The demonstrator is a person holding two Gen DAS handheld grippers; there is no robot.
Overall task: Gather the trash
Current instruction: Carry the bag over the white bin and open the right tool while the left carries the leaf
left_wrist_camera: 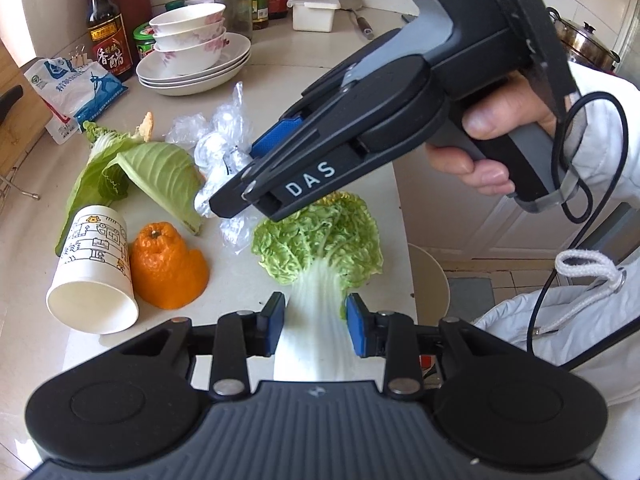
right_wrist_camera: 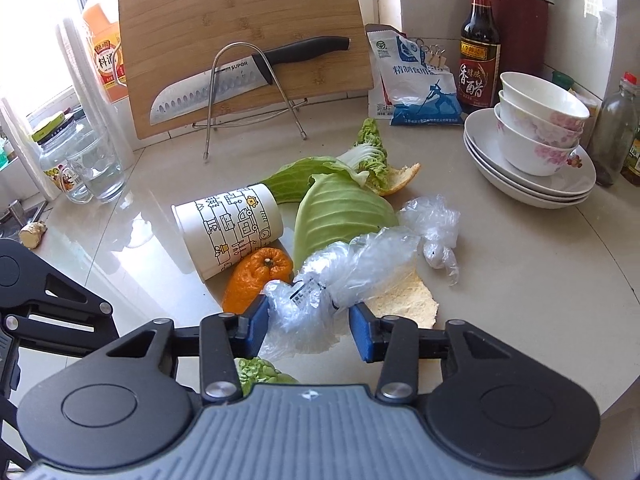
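My left gripper (left_wrist_camera: 316,322) is shut on the white stem of a napa cabbage leaf (left_wrist_camera: 320,240) whose frilly green top lies on the counter. My right gripper (right_wrist_camera: 310,328) is shut on a crumpled clear plastic bag (right_wrist_camera: 340,272). In the left wrist view the right gripper (left_wrist_camera: 224,208) points down into the same plastic bag (left_wrist_camera: 216,152). Beside it lie a tipped printed paper cup (right_wrist_camera: 228,232), an orange peel (right_wrist_camera: 256,276), a pale green cabbage leaf (right_wrist_camera: 340,212) and a flat peel piece (right_wrist_camera: 404,300).
Stacked bowls on plates (right_wrist_camera: 536,132) stand at the right, with a vinegar bottle (right_wrist_camera: 478,52) and a salt bag (right_wrist_camera: 416,92) behind. A knife (right_wrist_camera: 208,92) rests on a rack against a cutting board. Glass jars (right_wrist_camera: 80,160) stand left. The counter edge (left_wrist_camera: 404,240) runs close on the right.
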